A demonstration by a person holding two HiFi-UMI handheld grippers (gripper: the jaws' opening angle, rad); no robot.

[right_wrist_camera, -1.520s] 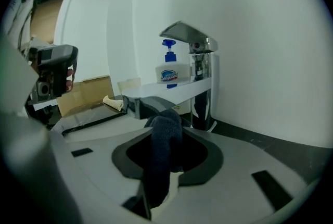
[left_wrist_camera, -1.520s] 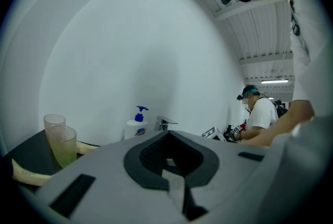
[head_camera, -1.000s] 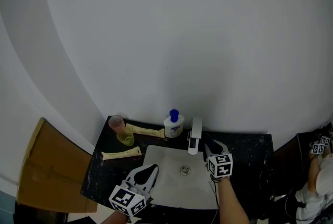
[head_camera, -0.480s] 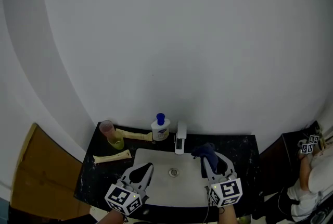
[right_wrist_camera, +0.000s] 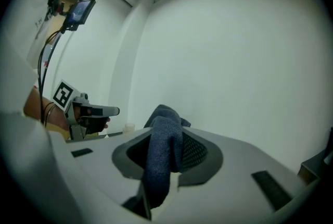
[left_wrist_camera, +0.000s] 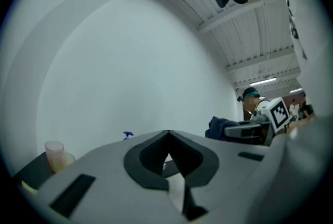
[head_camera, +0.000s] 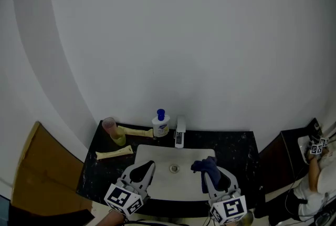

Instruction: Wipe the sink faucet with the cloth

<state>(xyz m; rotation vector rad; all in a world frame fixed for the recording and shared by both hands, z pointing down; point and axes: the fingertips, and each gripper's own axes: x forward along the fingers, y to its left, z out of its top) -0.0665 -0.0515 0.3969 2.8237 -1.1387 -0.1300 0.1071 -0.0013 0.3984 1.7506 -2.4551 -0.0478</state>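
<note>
Head view: the right gripper [head_camera: 212, 176] pinches a bunched, dark blue knitted cloth [head_camera: 205, 165] between its closed jaws, above the pale rectangular sink [head_camera: 157, 157] and apart from the boxy faucet [head_camera: 180, 134] at its back rim. The left gripper [head_camera: 148, 168] has its jaws together, empty, over the sink's left side.

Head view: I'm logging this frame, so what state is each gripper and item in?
right gripper: shut on cloth
cloth: bunched, clear of the faucet
left gripper: shut, empty
faucet: upright, nothing touching it
soap bottle: upright, pump on
cup: upright
</note>
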